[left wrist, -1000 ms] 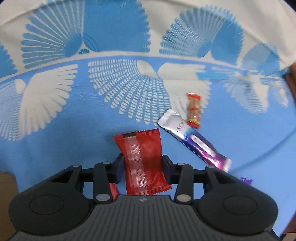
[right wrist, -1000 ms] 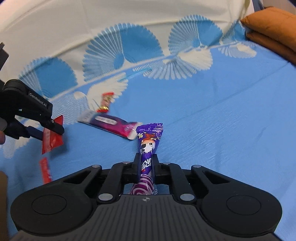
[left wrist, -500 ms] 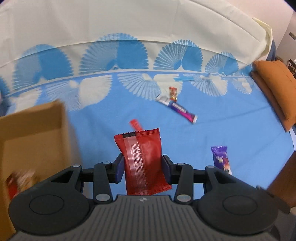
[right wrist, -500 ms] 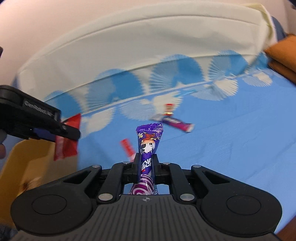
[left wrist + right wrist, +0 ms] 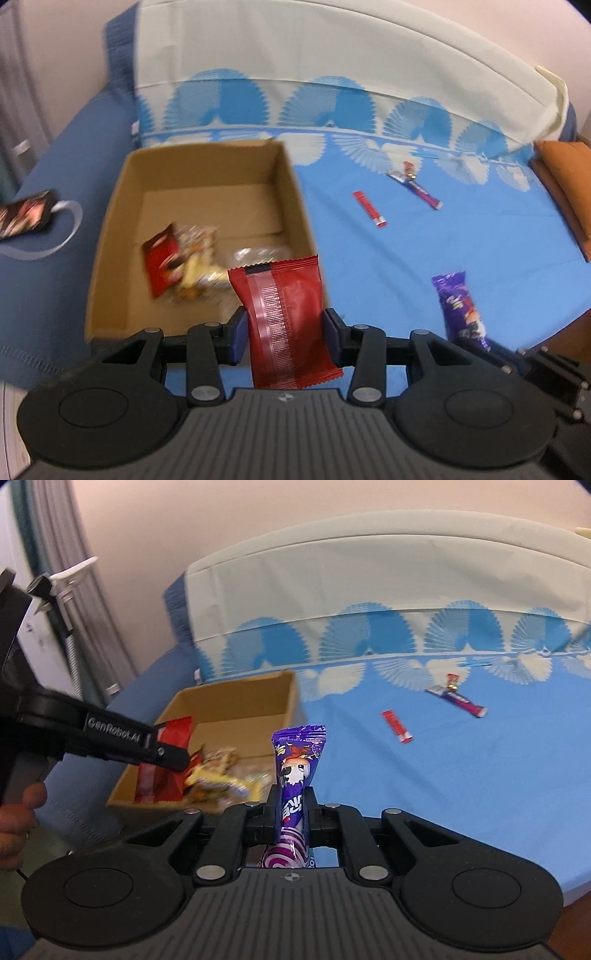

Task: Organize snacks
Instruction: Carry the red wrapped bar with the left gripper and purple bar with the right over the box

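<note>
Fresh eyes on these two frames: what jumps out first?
Both grippers are loaded: the left gripper clamps a red snack packet, and the right gripper pinches a purple candy wrapper. Just beyond them an open cardboard box already holds several snacks, while a red stick and a purple bar lie loose on the blue bedsheet.

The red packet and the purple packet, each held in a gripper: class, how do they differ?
The red packet is broad and flat; the purple packet is slim. The left gripper stands wider than the right gripper, which is nearly shut. Both packets are clamped upright and sealed with crimped top edges.
</note>
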`<act>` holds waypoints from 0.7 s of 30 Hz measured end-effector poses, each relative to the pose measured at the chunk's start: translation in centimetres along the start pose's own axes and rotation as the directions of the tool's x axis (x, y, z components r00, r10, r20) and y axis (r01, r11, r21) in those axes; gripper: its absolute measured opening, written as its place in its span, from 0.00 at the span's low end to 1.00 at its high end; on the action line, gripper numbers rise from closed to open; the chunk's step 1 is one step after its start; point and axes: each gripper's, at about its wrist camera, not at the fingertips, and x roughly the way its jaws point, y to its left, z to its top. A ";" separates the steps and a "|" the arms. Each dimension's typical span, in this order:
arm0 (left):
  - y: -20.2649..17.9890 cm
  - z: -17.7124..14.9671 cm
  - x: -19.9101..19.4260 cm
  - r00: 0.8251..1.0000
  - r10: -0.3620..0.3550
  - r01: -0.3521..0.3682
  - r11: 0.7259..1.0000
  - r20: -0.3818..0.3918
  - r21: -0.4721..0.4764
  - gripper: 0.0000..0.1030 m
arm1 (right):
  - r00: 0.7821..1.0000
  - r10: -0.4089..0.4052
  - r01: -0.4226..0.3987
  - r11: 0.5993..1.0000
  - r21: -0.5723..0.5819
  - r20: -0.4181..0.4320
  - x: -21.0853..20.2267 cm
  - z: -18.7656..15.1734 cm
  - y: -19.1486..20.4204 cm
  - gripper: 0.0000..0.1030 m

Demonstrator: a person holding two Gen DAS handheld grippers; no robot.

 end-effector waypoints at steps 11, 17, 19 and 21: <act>3.0 -4.3 -4.1 0.998 -0.020 0.023 0.999 0.053 -0.050 0.46 | 1.000 0.005 -0.003 0.995 -0.097 0.028 -2.7 -0.8 4.7 0.12; 2.7 -4.3 -4.9 0.996 -0.047 0.051 0.998 0.078 -0.044 0.45 | 0.999 -0.010 0.014 0.995 -0.102 0.042 -3.3 -0.8 4.7 0.12; 2.4 -4.3 -4.8 0.996 -0.053 0.056 0.998 0.074 -0.042 0.45 | 0.999 -0.014 0.018 0.995 -0.100 0.042 -3.3 -0.8 4.6 0.12; 2.3 -4.3 -4.8 0.996 -0.057 0.060 0.997 0.072 -0.040 0.46 | 0.999 -0.015 0.019 0.995 -0.100 0.041 -3.4 -0.8 4.6 0.12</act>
